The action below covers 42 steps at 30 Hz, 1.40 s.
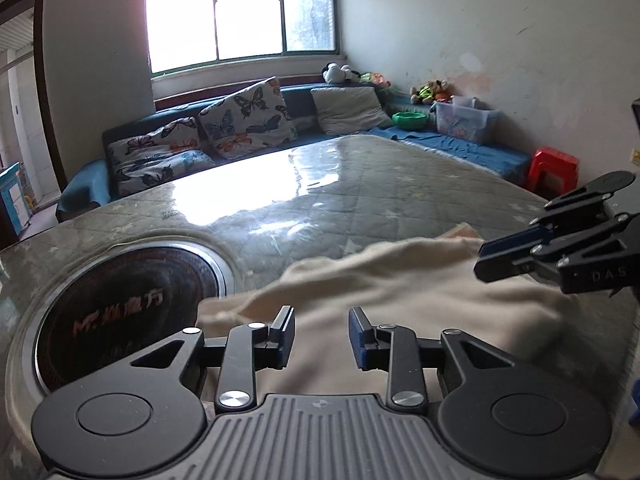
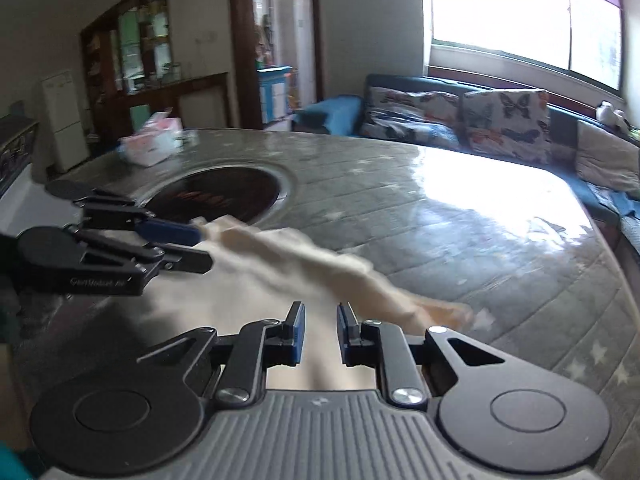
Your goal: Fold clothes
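Note:
A cream garment (image 1: 400, 300) lies bunched on the grey quilted table (image 1: 360, 184), with a long edge trailing to the right in the right wrist view (image 2: 320, 272). My left gripper (image 1: 322, 338) is open and empty, just above the garment's near part. It also shows at the left of the right wrist view (image 2: 204, 246), jaws apart, over the garment's left end. My right gripper (image 2: 321, 334) is open and empty above the garment. It enters the left wrist view from the right (image 1: 482, 258), jaws apart, over the cloth's right end.
A round black induction hob (image 1: 128, 304) is set into the table to the left of the garment. A pink tissue pack (image 2: 150, 140) lies on the table's far side. A blue sofa (image 1: 280, 120) with butterfly cushions runs behind the table. A red stool (image 1: 554, 168) stands at the right.

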### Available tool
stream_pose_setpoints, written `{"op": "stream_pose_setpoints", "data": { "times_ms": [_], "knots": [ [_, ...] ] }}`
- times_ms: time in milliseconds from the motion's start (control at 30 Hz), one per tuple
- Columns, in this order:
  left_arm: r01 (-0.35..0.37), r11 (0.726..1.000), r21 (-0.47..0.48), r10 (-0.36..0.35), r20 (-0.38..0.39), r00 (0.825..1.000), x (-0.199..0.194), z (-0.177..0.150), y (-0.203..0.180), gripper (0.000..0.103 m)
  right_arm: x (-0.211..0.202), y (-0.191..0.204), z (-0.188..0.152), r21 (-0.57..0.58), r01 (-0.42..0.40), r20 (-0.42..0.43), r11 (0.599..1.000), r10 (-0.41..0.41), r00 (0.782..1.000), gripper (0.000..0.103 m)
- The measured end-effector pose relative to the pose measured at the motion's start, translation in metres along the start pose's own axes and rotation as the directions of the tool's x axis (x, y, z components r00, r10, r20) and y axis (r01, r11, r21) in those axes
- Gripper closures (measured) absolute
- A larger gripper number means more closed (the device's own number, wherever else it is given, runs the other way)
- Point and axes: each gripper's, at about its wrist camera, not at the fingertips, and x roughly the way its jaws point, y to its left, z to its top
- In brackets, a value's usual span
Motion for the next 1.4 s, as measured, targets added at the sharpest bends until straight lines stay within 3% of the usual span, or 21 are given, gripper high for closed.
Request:
{"op": "stream_pose_setpoints", "data": {
  "times_ms": [233,367,800,1000,1200,1400],
  "knots": [
    [-0.029,0.999,-0.029,0.028,-0.032,0.999,-0.007,-0.026,0.01,0.071,0.005,0.026,-0.022,-0.001,-0.048,0.004,0.999,0.048,0.999,0.086],
    [-0.009,0.995,-0.097,0.006,-0.032,0.999,-0.005,-0.033,0.02,0.07,0.008,0.025,-0.033,0.002,-0.042,0.027,0.999,0.042,0.999,0.085],
    [0.044,0.984,-0.172,-0.054,-0.052,0.997,-0.032,-0.048,0.006,0.071,-0.016,0.021,-0.051,-0.065,-0.057,0.038,0.996,0.06,0.998,0.085],
    [0.059,0.979,-0.194,-0.07,-0.052,0.996,-0.044,-0.053,-0.001,0.071,-0.043,0.011,-0.065,0.028,-0.069,0.063,0.997,0.067,0.996,0.085],
    [0.066,0.977,-0.202,-0.079,-0.057,0.995,-0.042,-0.049,0.005,0.07,-0.059,-0.013,-0.077,0.152,-0.001,0.082,0.988,-0.012,0.997,0.085],
    [0.05,0.977,-0.209,-0.06,-0.039,0.997,-0.044,-0.036,0.01,0.07,-0.064,-0.015,-0.067,0.143,0.004,0.106,0.99,-0.019,0.994,0.085]
  ]
}}
